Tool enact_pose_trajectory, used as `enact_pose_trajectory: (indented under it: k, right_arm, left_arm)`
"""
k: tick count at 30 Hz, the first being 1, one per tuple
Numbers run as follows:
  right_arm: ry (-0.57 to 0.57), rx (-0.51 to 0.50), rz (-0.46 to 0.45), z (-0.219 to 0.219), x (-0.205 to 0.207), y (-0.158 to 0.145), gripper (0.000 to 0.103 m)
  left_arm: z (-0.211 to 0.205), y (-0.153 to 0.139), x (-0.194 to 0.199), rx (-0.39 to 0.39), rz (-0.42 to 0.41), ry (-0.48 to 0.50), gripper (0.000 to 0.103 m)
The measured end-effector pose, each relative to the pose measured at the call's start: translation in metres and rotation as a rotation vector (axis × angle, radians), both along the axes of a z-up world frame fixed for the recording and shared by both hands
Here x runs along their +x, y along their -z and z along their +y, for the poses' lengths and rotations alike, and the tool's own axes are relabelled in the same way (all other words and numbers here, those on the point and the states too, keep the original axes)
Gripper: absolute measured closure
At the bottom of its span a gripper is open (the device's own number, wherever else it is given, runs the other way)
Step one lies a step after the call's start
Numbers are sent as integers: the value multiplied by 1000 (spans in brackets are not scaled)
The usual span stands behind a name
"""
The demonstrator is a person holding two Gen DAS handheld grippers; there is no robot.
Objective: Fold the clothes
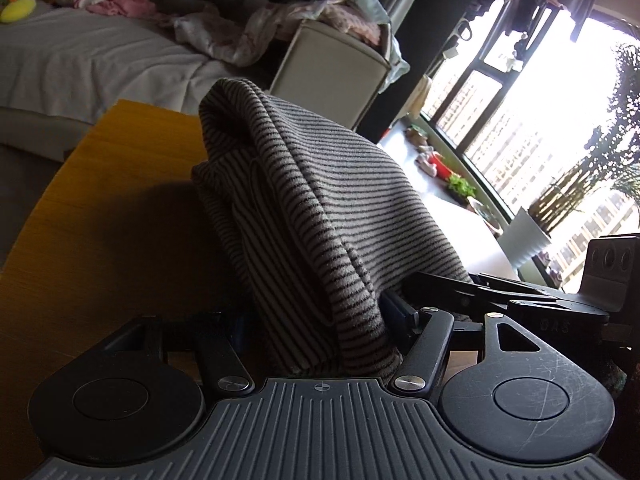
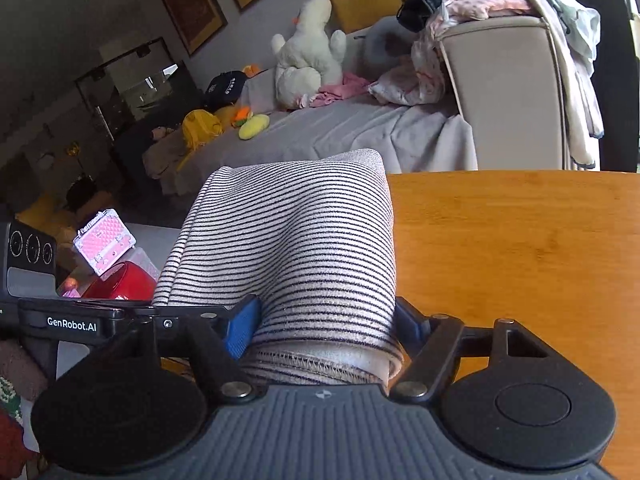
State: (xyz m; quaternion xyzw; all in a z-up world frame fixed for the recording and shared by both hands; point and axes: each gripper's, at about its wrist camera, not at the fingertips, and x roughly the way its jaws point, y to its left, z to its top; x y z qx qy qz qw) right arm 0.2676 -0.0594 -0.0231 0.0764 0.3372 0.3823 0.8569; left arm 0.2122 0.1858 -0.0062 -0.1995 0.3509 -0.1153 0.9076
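A grey garment with thin dark stripes (image 1: 304,200) is bunched up and lifted above the wooden table (image 1: 100,208). My left gripper (image 1: 316,320) is shut on its lower folds, and the cloth hides both fingertips. In the right wrist view the same striped garment (image 2: 296,240) drapes forward over my right gripper (image 2: 324,328), which is shut on its hemmed edge; a blue finger pad (image 2: 240,328) shows at the left. The other gripper's body (image 1: 540,304) sits close at the right of the left wrist view, and again at the left edge (image 2: 60,316) of the right wrist view.
The wooden table (image 2: 520,260) stretches right. Behind it is a sofa with a grey cover (image 2: 360,132), a white plush toy (image 2: 308,52) and piled clothes (image 2: 480,4) on its arm. A window with plants (image 1: 560,200) is at right; pink and red boxes (image 2: 108,256) lie low left.
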Motion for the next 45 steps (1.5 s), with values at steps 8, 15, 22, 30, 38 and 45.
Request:
enact_pose_trajectory:
  k: [8,15,22,30,38,45]
  right_arm:
    - [2,1,-15,21,16,6,22]
    - [3,-41,-63,21,13,2,22]
    - [10,-142,-162,31,-2,-8,21]
    - [-64,-220,-433,57,-51,-46,50]
    - [-230,-274,-394,111,-54,-20,44]
    - [-190,-259,-392,91,-62,-32,38]
  left_arm:
    - [20,1,7,1,-15,-39,33]
    - [16,-40,-3,86,-180,-52,37]
    - [21,-86,25,37,-333,-30,37]
    - [44,-36,82,15,-139,-16,39]
    - [58,-11,83,-20,-104,-25,41]
    - [58,-16,69,-21,-128,-36,41]
